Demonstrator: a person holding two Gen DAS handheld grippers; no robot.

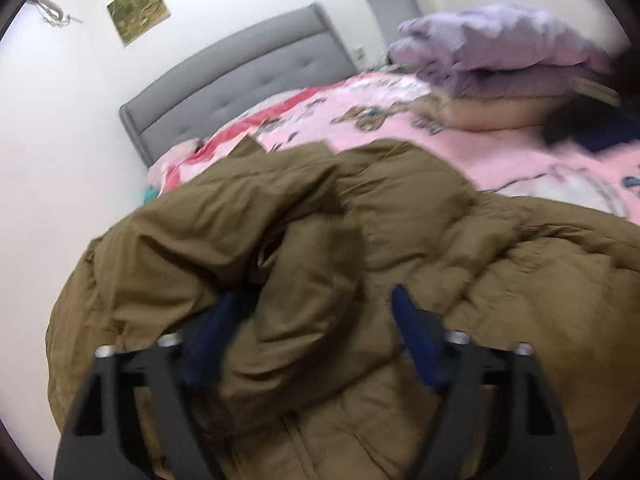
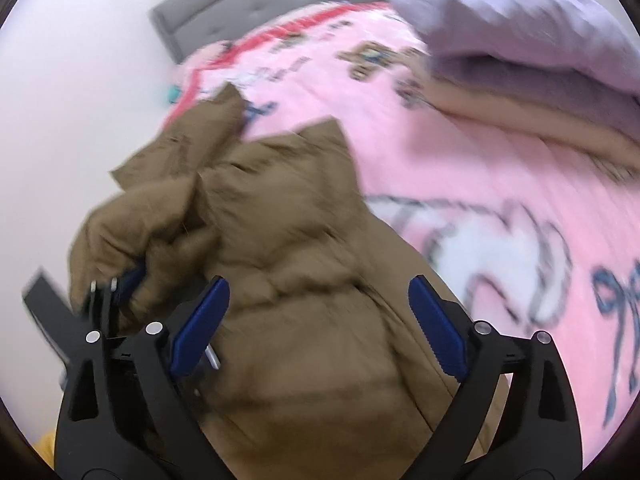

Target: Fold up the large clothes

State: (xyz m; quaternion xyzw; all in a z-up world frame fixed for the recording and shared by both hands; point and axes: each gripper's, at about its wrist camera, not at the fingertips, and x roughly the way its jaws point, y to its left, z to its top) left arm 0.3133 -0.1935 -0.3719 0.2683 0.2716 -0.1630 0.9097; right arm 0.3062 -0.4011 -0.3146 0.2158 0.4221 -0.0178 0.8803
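A large olive-brown padded jacket [image 1: 400, 232] lies crumpled on the bed with the pink printed cover [image 1: 500, 152]. My left gripper [image 1: 316, 320] is open, its blue fingers on either side of a thick bunched fold of the jacket. In the right wrist view the jacket [image 2: 288, 272] fills the lower middle. My right gripper [image 2: 320, 312] is open, its jaws wide apart over the jacket. The left gripper [image 2: 120, 280] shows at the far left of that view, against the jacket's bunched edge. Both views are motion-blurred.
A stack of folded purple and beige bedding [image 1: 504, 56] sits on the bed's far right, also in the right wrist view [image 2: 540, 52]. A grey padded headboard [image 1: 240, 80] stands against the white wall. Dark clothing [image 1: 592, 128] lies at the right edge.
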